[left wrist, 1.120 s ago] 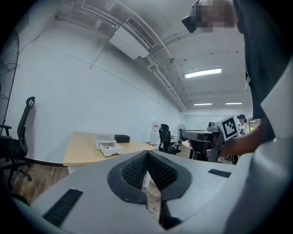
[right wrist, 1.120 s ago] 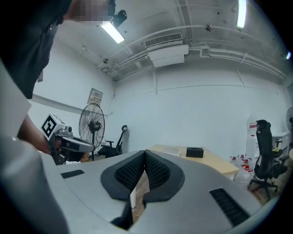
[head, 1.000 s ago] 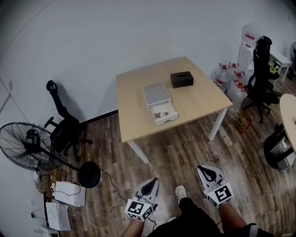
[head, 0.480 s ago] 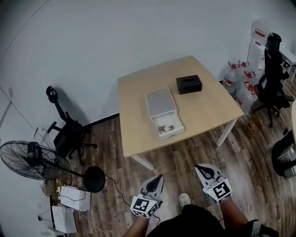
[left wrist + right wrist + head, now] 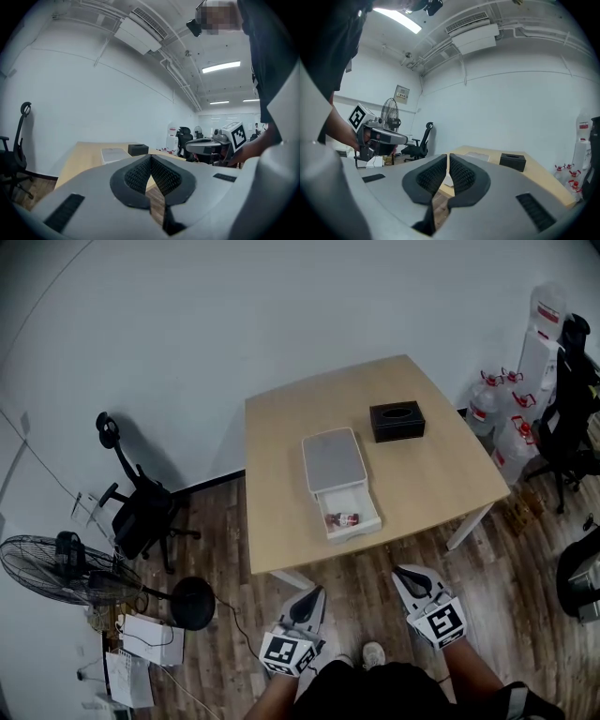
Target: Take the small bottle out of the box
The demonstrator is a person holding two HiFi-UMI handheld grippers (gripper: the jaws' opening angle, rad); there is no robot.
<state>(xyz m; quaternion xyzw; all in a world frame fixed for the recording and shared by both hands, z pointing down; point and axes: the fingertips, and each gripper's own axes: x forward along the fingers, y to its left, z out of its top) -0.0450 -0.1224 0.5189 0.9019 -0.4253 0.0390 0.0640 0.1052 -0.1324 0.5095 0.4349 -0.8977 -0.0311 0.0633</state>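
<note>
The left gripper (image 5: 313,592) and the right gripper (image 5: 400,571) are shut tight and hold nothing. The small bottle (image 5: 343,519) lies in the open drawer (image 5: 354,532) of the box (image 5: 335,460), at twelve o'clock from them.

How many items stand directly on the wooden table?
2. A white box, its drawer pulled open with a small bottle lying inside, sits mid-table; a black box stands beyond it to the right. Nothing else shows on the table.
</note>
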